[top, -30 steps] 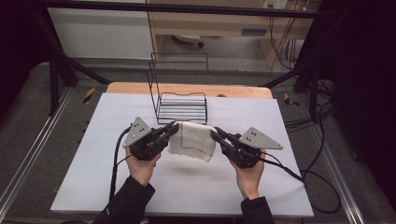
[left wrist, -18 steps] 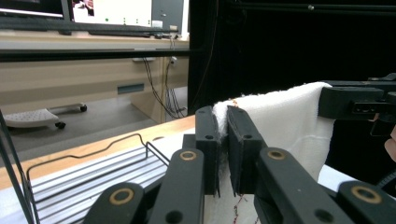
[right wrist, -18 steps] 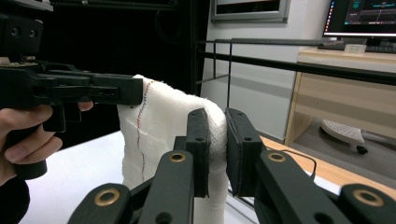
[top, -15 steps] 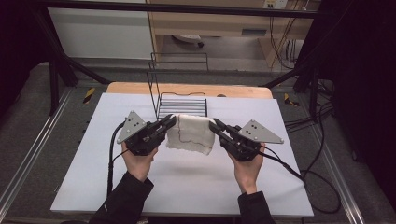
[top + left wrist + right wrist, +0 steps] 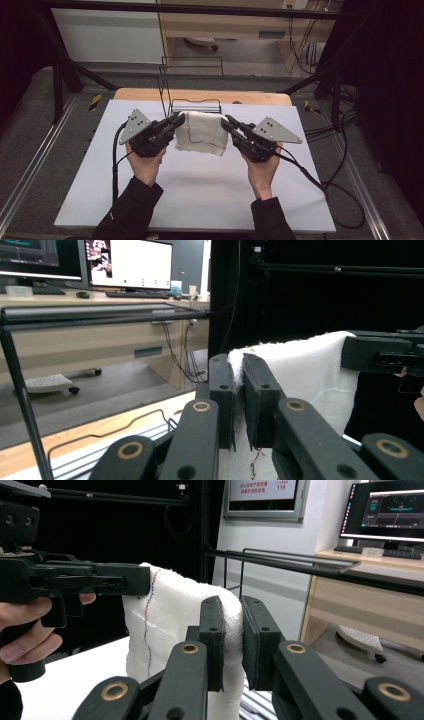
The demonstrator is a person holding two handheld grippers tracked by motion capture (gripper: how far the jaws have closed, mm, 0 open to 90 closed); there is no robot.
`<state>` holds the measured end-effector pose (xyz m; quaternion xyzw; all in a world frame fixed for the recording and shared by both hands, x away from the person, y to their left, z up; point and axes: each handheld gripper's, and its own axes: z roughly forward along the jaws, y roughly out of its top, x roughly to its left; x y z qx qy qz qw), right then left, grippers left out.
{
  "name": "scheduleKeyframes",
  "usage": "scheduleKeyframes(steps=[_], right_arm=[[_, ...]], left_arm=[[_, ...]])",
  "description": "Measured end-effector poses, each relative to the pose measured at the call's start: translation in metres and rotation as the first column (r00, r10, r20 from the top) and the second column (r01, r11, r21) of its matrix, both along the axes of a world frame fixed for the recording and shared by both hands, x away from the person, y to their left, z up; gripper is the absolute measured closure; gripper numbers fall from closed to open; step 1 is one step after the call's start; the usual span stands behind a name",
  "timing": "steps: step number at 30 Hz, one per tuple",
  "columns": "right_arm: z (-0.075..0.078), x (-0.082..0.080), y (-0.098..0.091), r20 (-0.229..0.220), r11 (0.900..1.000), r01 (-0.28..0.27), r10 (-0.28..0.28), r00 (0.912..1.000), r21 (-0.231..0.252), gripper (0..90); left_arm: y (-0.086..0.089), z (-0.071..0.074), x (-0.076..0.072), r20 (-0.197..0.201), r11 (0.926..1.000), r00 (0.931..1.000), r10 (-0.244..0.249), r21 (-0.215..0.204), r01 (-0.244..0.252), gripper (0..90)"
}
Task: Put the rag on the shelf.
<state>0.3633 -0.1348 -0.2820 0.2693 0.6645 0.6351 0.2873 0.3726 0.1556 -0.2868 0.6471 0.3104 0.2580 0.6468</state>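
White woven cloth (image 5: 202, 132) with a dark stitched edge hangs stretched above the white table (image 5: 200, 195), before the black wire rack (image 5: 192, 87).

Left gripper (image 5: 239, 390) pinches one top corner; right gripper (image 5: 232, 635) clamps the other.

Judged step: carrying; next, draping over the rack.

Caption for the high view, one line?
Left gripper and right gripper hold a white cloth stretched above the table, before a wire rack.
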Motion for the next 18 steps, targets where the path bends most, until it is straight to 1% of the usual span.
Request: scheduleKeyframes(steps=[11,16,18], right_arm=[[0.017,0.012,0.008,0.024,1.0,0.005,-0.005,0.9997,0.008,80.6],[0.028,0.017,0.012,0.041,1.0,0.008,-0.008,0.9991,0.004,80.7],[0.03,0.018,0.013,0.042,1.0,0.006,-0.006,0.9991,0.007,80.7]], left_arm=[[0.006,0.019,0.008,0.033,0.9997,0.9991,0.025,-0.005,-0.025,83.5],[0.008,0.028,0.013,0.044,0.9994,0.9985,0.033,-0.015,-0.033,83.5],[0.009,0.031,0.014,0.053,0.9991,0.9978,0.039,-0.017,-0.038,83.5]])
